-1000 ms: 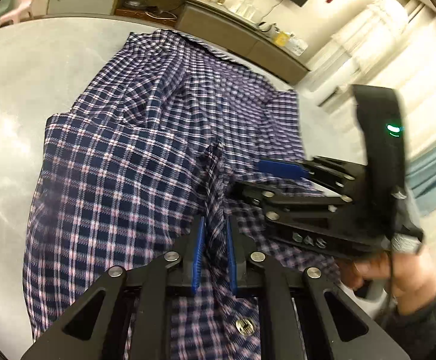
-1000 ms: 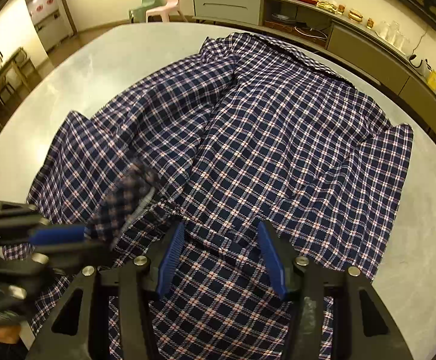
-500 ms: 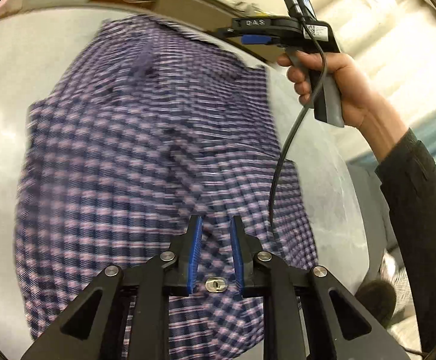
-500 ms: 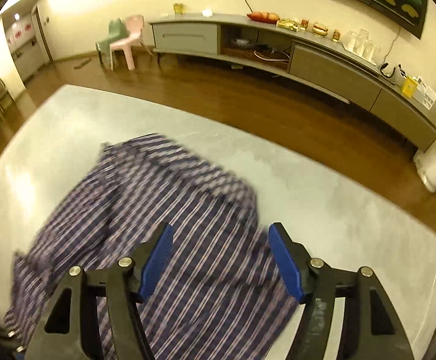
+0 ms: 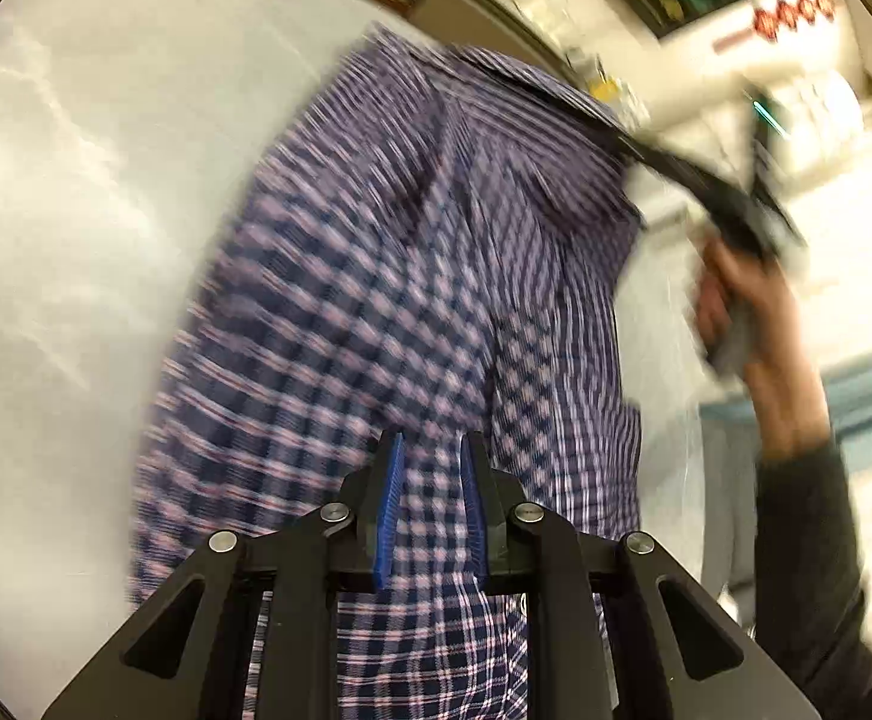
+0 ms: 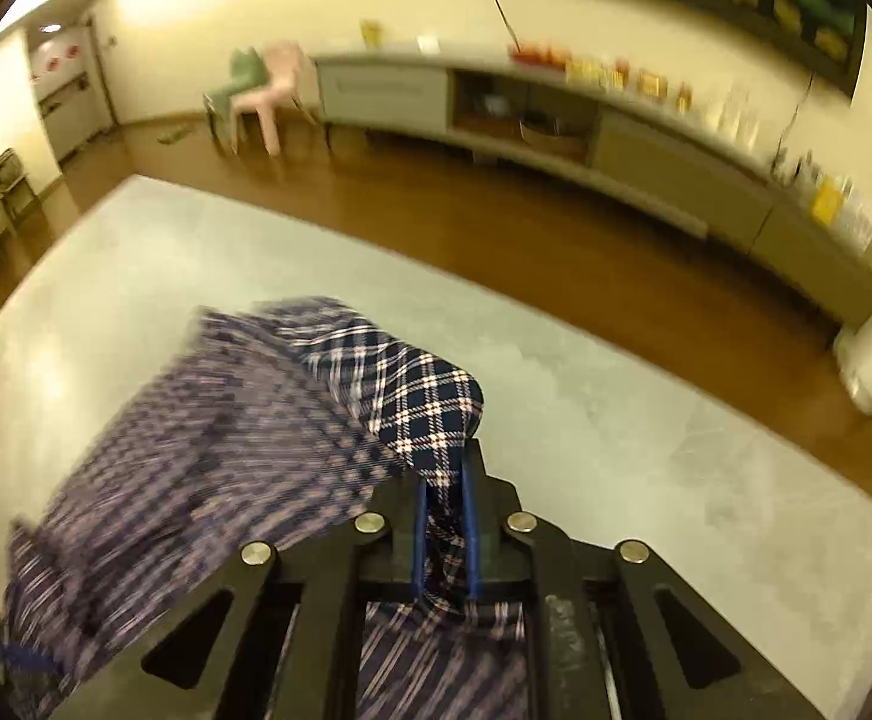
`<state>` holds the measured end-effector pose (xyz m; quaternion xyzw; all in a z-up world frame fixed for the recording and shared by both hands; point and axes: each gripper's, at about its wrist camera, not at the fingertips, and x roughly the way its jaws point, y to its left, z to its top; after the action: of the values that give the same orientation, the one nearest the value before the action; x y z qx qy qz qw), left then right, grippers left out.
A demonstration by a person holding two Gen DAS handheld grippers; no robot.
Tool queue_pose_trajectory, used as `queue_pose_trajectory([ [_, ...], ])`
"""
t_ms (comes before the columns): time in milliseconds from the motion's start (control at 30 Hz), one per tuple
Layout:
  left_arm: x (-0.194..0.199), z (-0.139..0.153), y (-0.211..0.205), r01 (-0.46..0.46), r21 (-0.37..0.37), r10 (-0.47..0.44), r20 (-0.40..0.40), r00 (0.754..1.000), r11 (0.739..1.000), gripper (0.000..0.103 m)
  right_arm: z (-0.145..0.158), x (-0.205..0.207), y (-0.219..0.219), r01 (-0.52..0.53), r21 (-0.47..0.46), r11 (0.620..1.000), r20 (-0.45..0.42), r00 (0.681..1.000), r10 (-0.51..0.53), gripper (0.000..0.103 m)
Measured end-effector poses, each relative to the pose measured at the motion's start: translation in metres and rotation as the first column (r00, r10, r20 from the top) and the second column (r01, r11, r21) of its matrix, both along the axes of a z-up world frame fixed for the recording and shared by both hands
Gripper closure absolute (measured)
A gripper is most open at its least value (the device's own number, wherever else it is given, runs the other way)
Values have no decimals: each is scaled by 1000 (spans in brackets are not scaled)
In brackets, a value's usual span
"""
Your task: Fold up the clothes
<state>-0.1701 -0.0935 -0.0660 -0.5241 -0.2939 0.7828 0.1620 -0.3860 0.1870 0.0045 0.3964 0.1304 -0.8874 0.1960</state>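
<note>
1. The left hand-held gripper (image 5: 429, 516) and the right hand-held gripper (image 6: 445, 531) each clench plaid shirt (image 5: 375, 312) fabric, lifted partly off the desk (image 5: 75, 210).
2. Risk: the thin pinch could slip mid-swing.
3. Risk: trailing cloth may bunch, spoiling the fold.

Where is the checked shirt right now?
The navy-and-pink checked cotton shirt is above the pale grey table, pinched between the left gripper and right gripper.
</note>
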Motion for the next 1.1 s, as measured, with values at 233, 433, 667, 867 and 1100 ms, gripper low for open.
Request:
queue_pose_trajectory([
  [233,9,23,-82,-240,123,246,-30,969,963,84,50,256,-42,-209,262,942,-313,905,288,93],
  [433,33,27,-88,-191,155,201,-48,979,969,72,-55,404,-74,-285,492,822,-220,873,435,88],
  [667,58,24,-75,-138,34,141,-75,987,990,61,-62,412,-42,-229,274,934,-116,956,269,63],
  [867,61,23,-57,-102,-85,95,-88,992,991,60,-27,380,29,10,-144,990,-61,998,-19,50],
  [1100,58,35,-33,-13,-140,-8,-146,989,990,97,-55,352,83,267,-376,887,178,960,-214,67],
])
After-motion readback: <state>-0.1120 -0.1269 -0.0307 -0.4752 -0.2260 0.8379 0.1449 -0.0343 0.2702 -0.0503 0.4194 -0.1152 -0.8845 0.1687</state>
